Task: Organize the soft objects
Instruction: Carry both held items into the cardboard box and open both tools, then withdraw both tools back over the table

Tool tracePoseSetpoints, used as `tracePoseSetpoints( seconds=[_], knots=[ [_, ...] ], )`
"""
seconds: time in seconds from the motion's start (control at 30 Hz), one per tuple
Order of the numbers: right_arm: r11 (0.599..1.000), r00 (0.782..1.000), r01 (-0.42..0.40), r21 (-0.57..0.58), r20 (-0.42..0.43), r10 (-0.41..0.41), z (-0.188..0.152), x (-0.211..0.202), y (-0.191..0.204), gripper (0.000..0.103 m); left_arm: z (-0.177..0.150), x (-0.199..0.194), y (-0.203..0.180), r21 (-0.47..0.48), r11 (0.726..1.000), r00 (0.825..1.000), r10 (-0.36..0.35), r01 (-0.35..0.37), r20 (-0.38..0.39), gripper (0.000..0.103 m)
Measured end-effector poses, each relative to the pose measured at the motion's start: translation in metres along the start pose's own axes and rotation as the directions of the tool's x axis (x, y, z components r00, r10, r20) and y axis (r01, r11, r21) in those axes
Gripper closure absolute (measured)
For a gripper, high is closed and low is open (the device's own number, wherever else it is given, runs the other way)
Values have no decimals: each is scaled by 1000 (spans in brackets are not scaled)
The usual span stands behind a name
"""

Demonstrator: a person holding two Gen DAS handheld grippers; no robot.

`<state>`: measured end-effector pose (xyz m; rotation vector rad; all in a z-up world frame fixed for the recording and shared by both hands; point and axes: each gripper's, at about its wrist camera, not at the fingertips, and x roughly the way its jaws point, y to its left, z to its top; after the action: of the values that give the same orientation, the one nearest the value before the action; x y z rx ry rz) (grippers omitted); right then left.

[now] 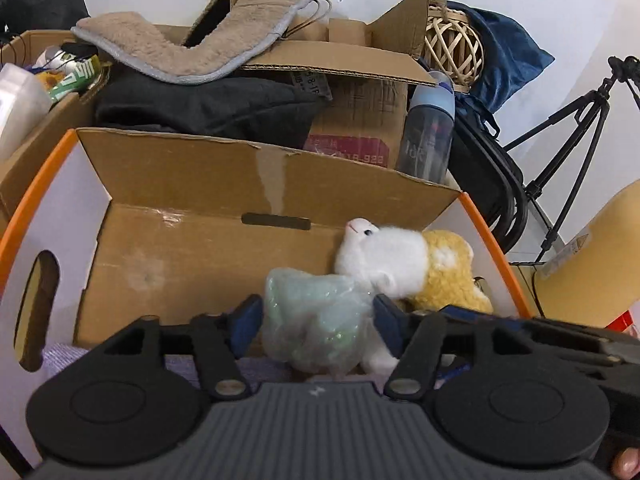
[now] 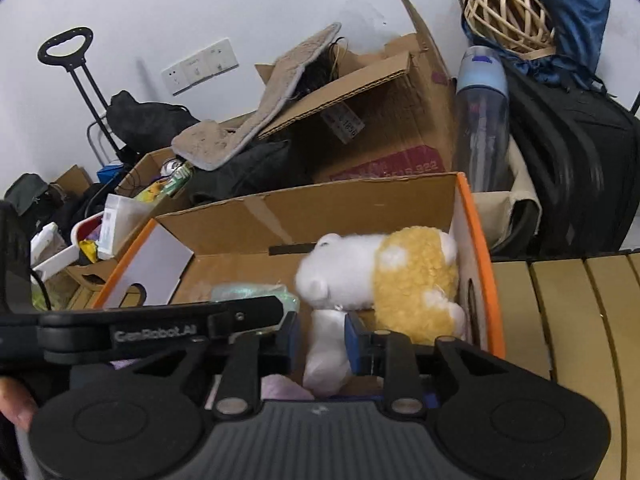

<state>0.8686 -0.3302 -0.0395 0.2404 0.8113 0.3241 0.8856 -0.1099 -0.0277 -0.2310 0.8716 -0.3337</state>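
Observation:
An open cardboard box [image 1: 192,184] with an orange rim holds the soft things; it also shows in the right wrist view [image 2: 360,208]. My left gripper [image 1: 316,316] is shut on a pale green soft item in clear plastic wrap [image 1: 316,312] over the box. A white and yellow plush animal [image 1: 408,264] lies at the box's right side. My right gripper [image 2: 322,340] is shut on a white leg of the plush animal [image 2: 384,276]. The wrapped item [image 2: 248,294] peeks out behind the left gripper's body in that view. A lilac cloth [image 2: 280,390] lies on the box floor.
Behind the box stand more cardboard boxes [image 1: 360,92] with a fuzzy beige mat [image 1: 192,40], dark cloth [image 1: 208,108], a blue water bottle [image 1: 430,128], a wicker ball [image 1: 452,46] and a black case [image 2: 568,168]. A tripod [image 1: 576,136] stands right. Wooden slats [image 2: 580,320] lie right.

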Motion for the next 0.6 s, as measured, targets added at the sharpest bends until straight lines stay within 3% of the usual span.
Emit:
tracePoseSetpoints(
  seconds=[0.07, 0.27, 0.43, 0.6],
  knots=[
    [1000, 1000, 15, -10, 17, -15, 1, -10, 2, 69, 2, -3, 4, -16, 1000, 1000, -8, 8, -2, 23],
    [998, 995, 52, -36, 86, -49, 9, -69, 10, 58, 7, -56, -11, 19, 1000, 999, -20, 19, 43, 22],
    [992, 986, 80, -98, 157, -64, 6, -148, 34, 48, 3, -148, -33, 101, 994, 988, -51, 36, 147, 14],
    [985, 969, 105, -137, 238, -71, -3, -228, 60, 42, -19, -238, -50, 167, 986, 968, -46, 4, 247, 12]
  ],
)
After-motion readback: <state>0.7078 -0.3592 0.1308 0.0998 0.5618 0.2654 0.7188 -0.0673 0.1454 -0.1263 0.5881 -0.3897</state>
